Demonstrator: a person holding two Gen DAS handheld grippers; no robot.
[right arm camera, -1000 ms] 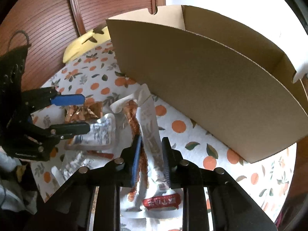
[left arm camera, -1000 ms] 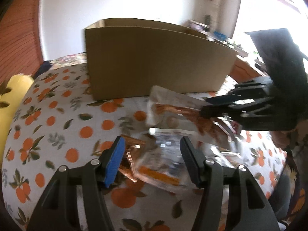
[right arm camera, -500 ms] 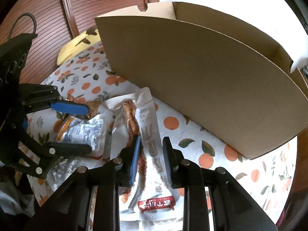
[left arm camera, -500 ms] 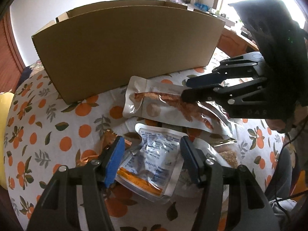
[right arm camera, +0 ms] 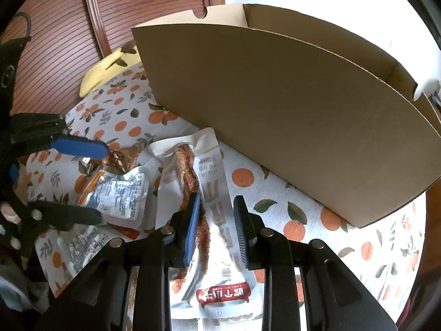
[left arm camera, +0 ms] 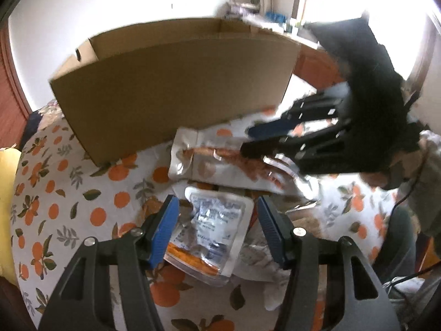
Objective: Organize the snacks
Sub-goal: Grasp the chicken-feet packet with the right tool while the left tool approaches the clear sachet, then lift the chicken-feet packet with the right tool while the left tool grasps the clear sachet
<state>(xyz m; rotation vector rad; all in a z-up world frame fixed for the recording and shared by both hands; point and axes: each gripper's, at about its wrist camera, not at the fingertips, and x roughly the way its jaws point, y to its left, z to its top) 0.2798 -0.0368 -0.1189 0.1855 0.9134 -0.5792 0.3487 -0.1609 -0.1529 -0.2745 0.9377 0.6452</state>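
The left gripper (left arm camera: 217, 222) is spread wide, its blue pads on either side of a small clear-and-orange snack packet (left arm camera: 213, 230) that lies between them on the bench; whether the pads touch it cannot be told. Under and beside that packet lie more wrappers: a crinkled copper-coloured one (right arm camera: 122, 155) toward the left finger and a pale printed one (right arm camera: 82, 244) nearer the person.

The right gripper (right arm camera: 216, 219) has its fingers partly spread around a long white snack pouch (right arm camera: 212, 190) with reddish sticks showing through; the pouch runs forward between the fingers, its red label (right arm camera: 223, 293) below the gripper. The blue pad sits against the pouch's left side, while a gap shows at the other finger.

Just ahead of both grippers, the pouch's far end nearly meets an open cardboard box (left arm camera: 176, 82), whose tall front wall blocks the view beyond. All of it sits on an orange-patterned cloth (left arm camera: 55, 193) covering the bench. Off to the left lies a yellow cushion (right arm camera: 107, 69), with a brown slatted door (right arm camera: 60, 41) behind it.
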